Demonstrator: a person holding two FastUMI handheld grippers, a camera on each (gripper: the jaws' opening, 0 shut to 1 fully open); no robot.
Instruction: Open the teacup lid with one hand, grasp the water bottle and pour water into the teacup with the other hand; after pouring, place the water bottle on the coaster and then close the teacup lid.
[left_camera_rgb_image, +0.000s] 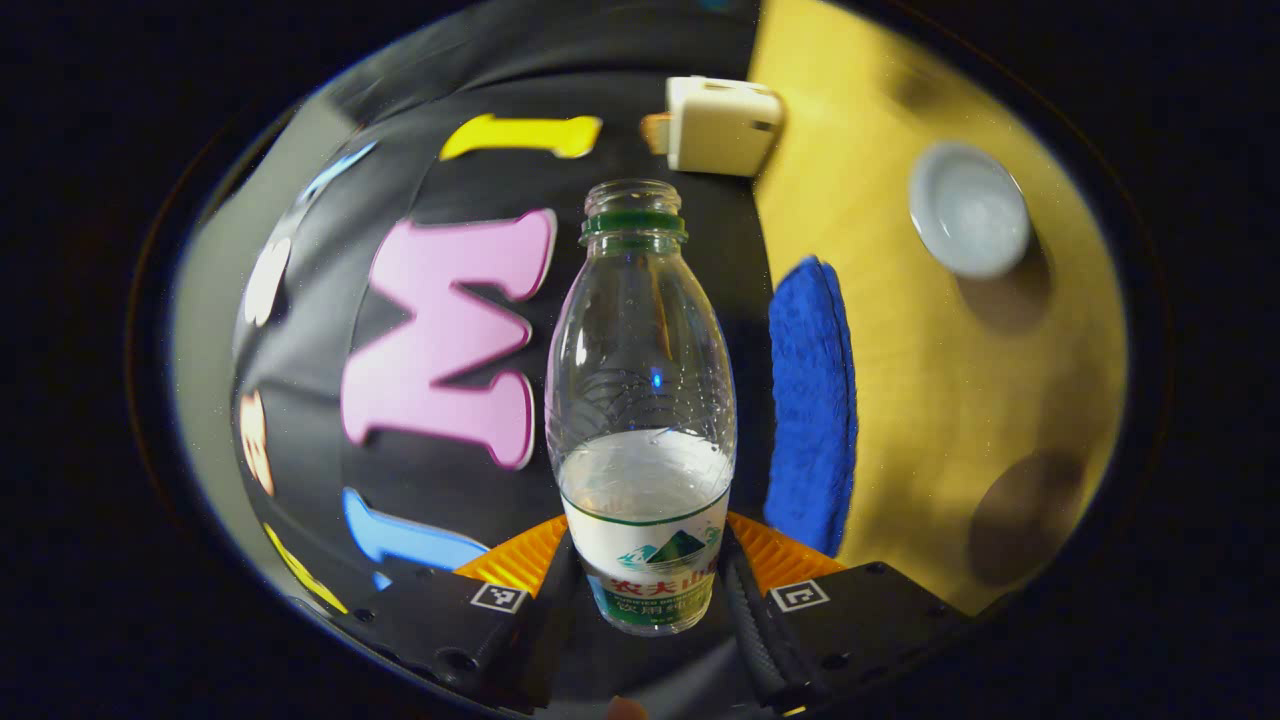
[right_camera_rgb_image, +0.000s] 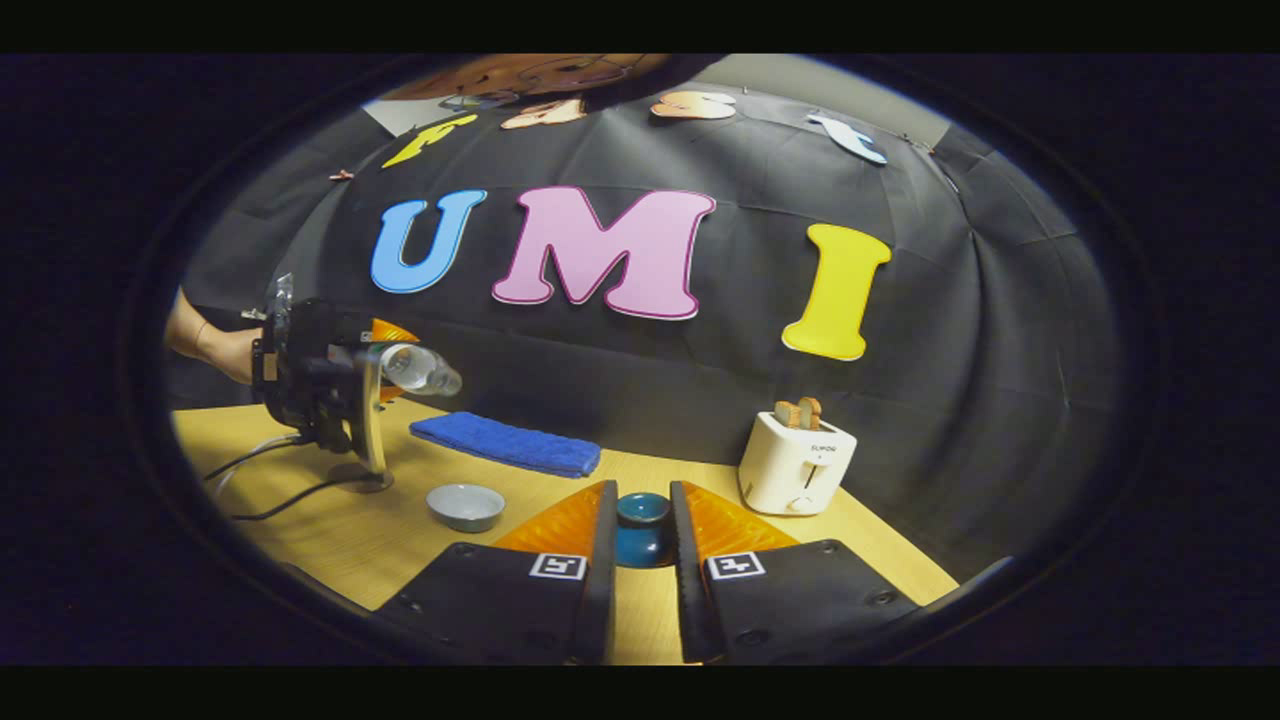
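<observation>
A clear, uncapped water bottle (left_camera_rgb_image: 640, 350), partly full, sits between the fingers of my left gripper (left_camera_rgb_image: 648, 575), which is shut on its labelled lower part. In the right gripper view that left gripper (right_camera_rgb_image: 345, 372) is held by a hand (right_camera_rgb_image: 215, 348) above the table's left side, with the bottle (right_camera_rgb_image: 422, 368) lying nearly level, mouth pointing right. The grey teacup (right_camera_rgb_image: 465, 505) stands open on the table, down and right of the bottle's mouth; it is also in the left gripper view (left_camera_rgb_image: 968, 210). My right gripper (right_camera_rgb_image: 640, 540) is shut on the dark teal teacup lid (right_camera_rgb_image: 643, 508).
A folded blue towel (right_camera_rgb_image: 505, 443) lies by the back wall. A white toaster (right_camera_rgb_image: 795, 462) with bread stands at the right. A round flat disc (right_camera_rgb_image: 357, 479) and black cables (right_camera_rgb_image: 270, 470) lie under the left gripper on the wooden table (right_camera_rgb_image: 360, 545).
</observation>
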